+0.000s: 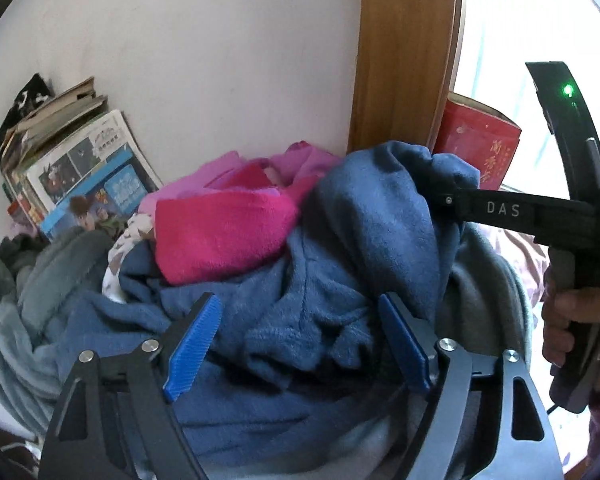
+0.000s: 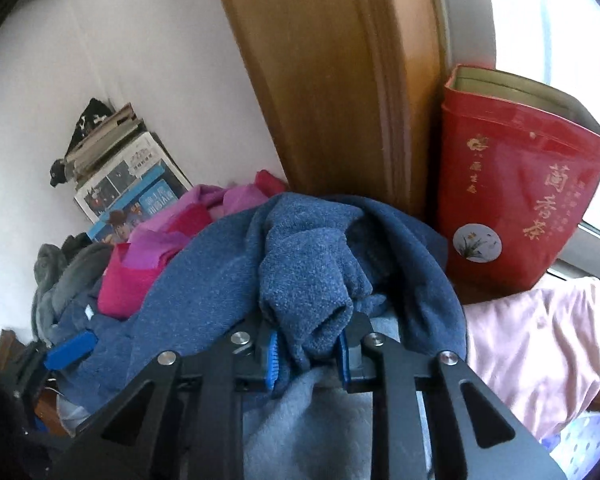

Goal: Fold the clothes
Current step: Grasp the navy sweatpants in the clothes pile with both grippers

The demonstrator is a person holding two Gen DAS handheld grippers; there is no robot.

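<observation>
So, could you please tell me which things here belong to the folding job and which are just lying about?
For the job:
- blue fleece garment, pinched by the right gripper
- pink garment
- grey fleece
- left gripper, open

Just lying about:
- red tea box
- stack of books
- wooden frame

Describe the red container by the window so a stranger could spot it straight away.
Start at the tall wooden post beside the bright window. Right of it, behind the heap of blue fleece clothing, stands a glossy red tea box. Only it is rigid and upright, with gold Chinese lettering and a round pale flower label.
</observation>
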